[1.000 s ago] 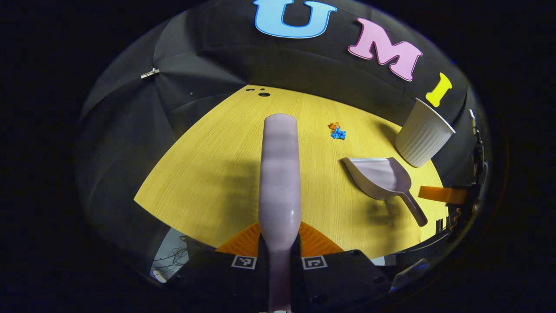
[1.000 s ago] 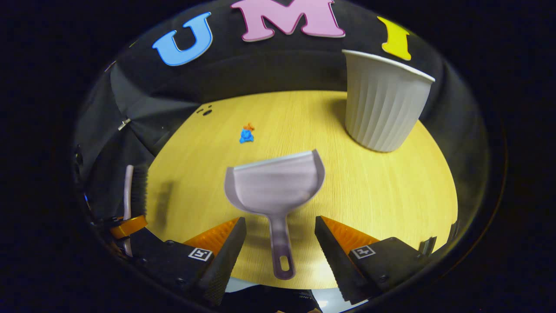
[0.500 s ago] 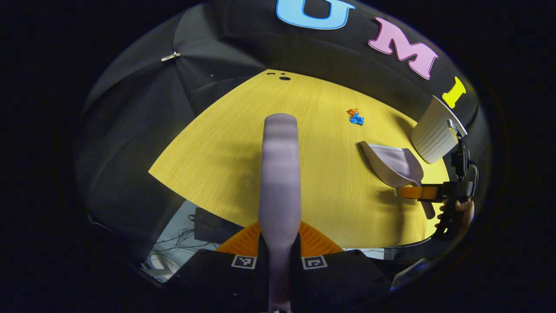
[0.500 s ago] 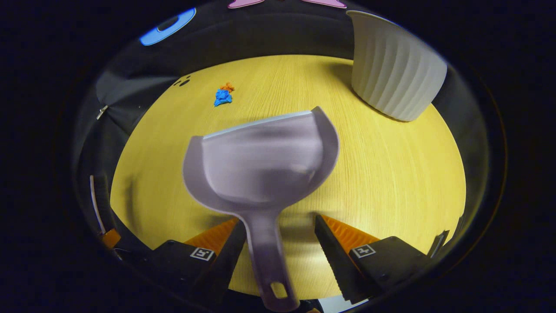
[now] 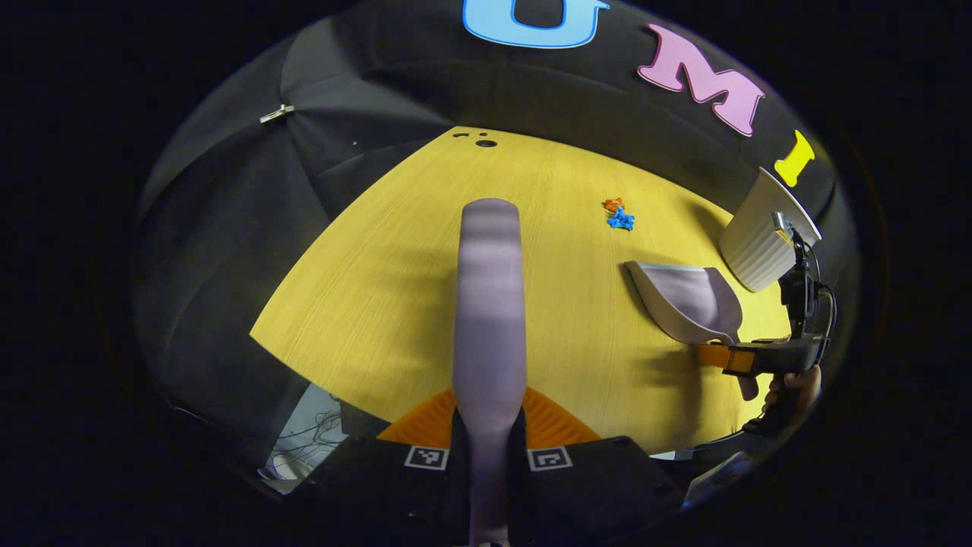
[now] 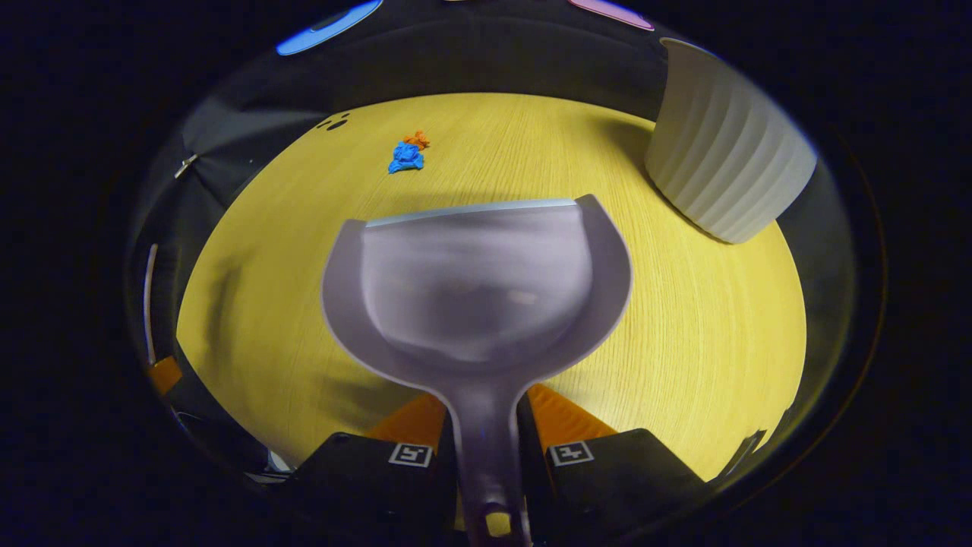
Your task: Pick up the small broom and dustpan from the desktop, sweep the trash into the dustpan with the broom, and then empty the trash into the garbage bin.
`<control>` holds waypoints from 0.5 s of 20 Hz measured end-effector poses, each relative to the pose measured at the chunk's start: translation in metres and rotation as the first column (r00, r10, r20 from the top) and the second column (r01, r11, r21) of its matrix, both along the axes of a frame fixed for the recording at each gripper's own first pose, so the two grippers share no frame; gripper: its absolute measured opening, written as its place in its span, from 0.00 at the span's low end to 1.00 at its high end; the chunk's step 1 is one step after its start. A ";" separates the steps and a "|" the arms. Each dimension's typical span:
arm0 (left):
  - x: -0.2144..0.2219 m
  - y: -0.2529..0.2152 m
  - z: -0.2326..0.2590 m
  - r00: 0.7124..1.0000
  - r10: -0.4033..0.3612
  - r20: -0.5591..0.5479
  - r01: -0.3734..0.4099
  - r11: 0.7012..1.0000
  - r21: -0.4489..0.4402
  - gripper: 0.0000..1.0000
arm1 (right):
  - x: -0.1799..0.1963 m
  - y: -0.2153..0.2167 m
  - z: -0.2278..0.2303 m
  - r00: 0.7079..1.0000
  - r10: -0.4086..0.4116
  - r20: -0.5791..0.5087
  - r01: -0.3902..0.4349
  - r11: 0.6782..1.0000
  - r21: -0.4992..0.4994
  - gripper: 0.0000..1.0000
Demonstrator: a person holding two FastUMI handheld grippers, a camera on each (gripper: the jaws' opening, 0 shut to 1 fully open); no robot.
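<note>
My left gripper (image 5: pixel 488 437) is shut on the pale lilac broom (image 5: pixel 487 304), whose back runs straight ahead above the yellow desktop (image 5: pixel 395 289). Over in the right gripper view, my right gripper (image 6: pixel 486 448) is shut on the handle of the grey dustpan (image 6: pixel 478 281), its mouth facing away toward the trash. That trash, a blue scrap (image 6: pixel 405 158) with an orange scrap (image 6: pixel 416 139) beside it, lies on the desktop (image 6: pixel 683 319) beyond the pan's lip. The left gripper view has the dustpan (image 5: pixel 687 300), right gripper (image 5: pixel 748 357) and trash (image 5: pixel 619 219) at the right.
A white ribbed garbage bin (image 6: pixel 725 178) stands at the back right of the desk, seen as the bin (image 5: pixel 759 247) in the left gripper view. A hand (image 5: pixel 793 387) holds the right gripper. Small dark holes (image 5: pixel 474 140) mark the far desk edge. Floor and cables (image 5: pixel 304 448) lie below the near edge.
My right gripper moved forward and closed its fingers on the dustpan handle; the pan now fills more of its view. The left gripper, holding the broom, shifted only slightly.
</note>
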State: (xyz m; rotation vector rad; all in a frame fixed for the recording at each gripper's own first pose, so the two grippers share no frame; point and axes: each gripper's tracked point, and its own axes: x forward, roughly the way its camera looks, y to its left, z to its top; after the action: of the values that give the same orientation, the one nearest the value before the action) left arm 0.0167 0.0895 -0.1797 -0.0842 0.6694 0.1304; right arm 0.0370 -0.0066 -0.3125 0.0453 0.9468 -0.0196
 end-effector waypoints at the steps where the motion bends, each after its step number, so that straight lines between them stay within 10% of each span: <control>1: 0.008 -0.003 0.002 1.000 -0.024 -0.005 0.025 1.000 0.017 0.22 | 0.000 0.001 0.000 1.000 0.020 -0.003 -0.020 1.000 0.009 0.35; 10: 0.121 -0.018 0.020 0.966 -0.235 -0.111 0.249 0.960 0.132 0.24 | -0.007 -0.023 0.007 0.986 0.167 -0.001 -0.167 0.986 -0.020 0.36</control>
State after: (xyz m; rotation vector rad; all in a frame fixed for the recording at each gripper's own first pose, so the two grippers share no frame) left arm 0.1373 0.0714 -0.1599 0.1445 0.7574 -0.0539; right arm 0.0303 -0.0299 -0.3055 -0.0532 0.9471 0.1259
